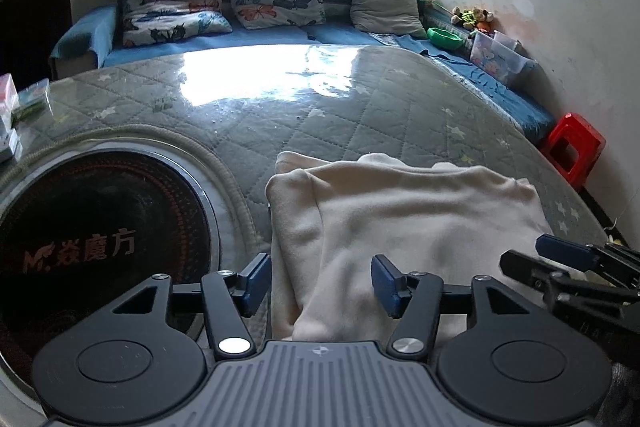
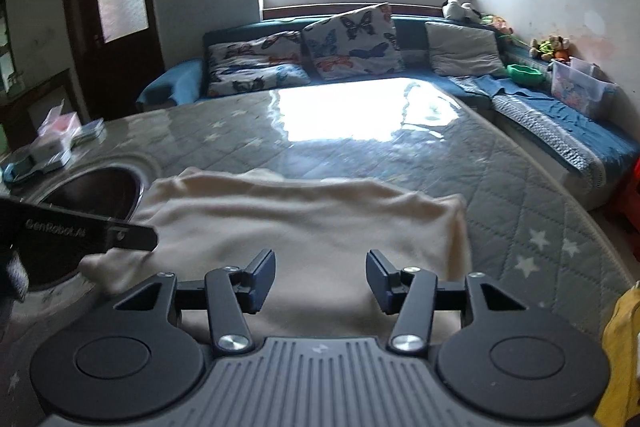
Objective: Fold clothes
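Note:
A cream garment (image 1: 408, 219) lies partly folded on the quilted round table (image 1: 320, 107), with a folded edge on its left side. My left gripper (image 1: 320, 279) is open and empty, just above the garment's near left part. My right gripper (image 2: 321, 277) is open and empty over the near middle of the same garment (image 2: 304, 227). The right gripper also shows at the right edge of the left wrist view (image 1: 568, 263). The left gripper's body shows at the left of the right wrist view (image 2: 80, 233).
A round black heater plate (image 1: 100, 239) is set into the table to the left of the garment. Small boxes (image 2: 56, 143) lie at the table's far left. A blue sofa (image 1: 280, 39) with cushions runs behind. A red stool (image 1: 576, 147) stands right. Yellow cloth (image 2: 620, 347) is at near right.

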The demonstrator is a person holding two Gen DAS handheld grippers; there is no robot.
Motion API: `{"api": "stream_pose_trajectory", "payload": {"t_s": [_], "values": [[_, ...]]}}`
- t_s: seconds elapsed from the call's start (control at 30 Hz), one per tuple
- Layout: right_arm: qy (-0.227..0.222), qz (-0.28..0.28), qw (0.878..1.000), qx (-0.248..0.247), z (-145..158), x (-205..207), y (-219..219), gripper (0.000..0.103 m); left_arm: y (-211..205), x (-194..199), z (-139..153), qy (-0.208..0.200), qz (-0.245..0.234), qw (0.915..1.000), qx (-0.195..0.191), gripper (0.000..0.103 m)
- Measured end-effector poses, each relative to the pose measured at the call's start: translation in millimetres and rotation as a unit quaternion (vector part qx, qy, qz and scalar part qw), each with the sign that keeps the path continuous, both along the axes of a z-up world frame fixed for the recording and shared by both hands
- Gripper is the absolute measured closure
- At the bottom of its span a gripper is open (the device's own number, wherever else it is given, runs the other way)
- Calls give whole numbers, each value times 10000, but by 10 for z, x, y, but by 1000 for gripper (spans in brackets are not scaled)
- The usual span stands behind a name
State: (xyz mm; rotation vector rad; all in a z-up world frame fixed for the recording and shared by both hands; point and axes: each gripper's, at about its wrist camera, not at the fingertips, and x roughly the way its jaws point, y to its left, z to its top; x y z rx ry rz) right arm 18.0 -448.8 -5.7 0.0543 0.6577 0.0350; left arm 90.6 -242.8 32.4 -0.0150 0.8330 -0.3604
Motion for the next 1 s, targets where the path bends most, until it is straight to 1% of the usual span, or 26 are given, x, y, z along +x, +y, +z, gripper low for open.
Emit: {"api": "stream_pose_trajectory", "payload": {"t_s": [0.3,0.33,0.47,0.6,0.67,0.77,0.83,0.93,1.0], "values": [[63,141,9996,-230,-76,-149,161,45,49,-76,-53,-74,55,9998,152,39],[72,146,9996,-244,-80,-158,167,43,52,-85,-55,-101,54,9998,188,37],[94,147,9995,-251,-81,-206,173,41,86,-126,-69,-111,55,9996,248,34],[96,121,9997,-194,-77,-260,179,35,147,-196,-72,-132,53,9995,284,32],[99,75,9998,-169,-85,-292,178,30,170,-240,-69,-163,42,9994,309,29],[111,31,9998,-139,-99,-335,177,28,190,-320,-58,-274,0,9988,406,24],[123,-1,9999,-119,-114,-360,180,22,199,-366,-50,-337,-20,9984,458,23],[120,-26,9999,-120,-114,-387,194,20,222,-425,-35,-378,-45,9982,455,19],[113,-46,9999,-110,-114,-409,203,18,244,-471,-29,-395,-64,9982,443,18]]}}
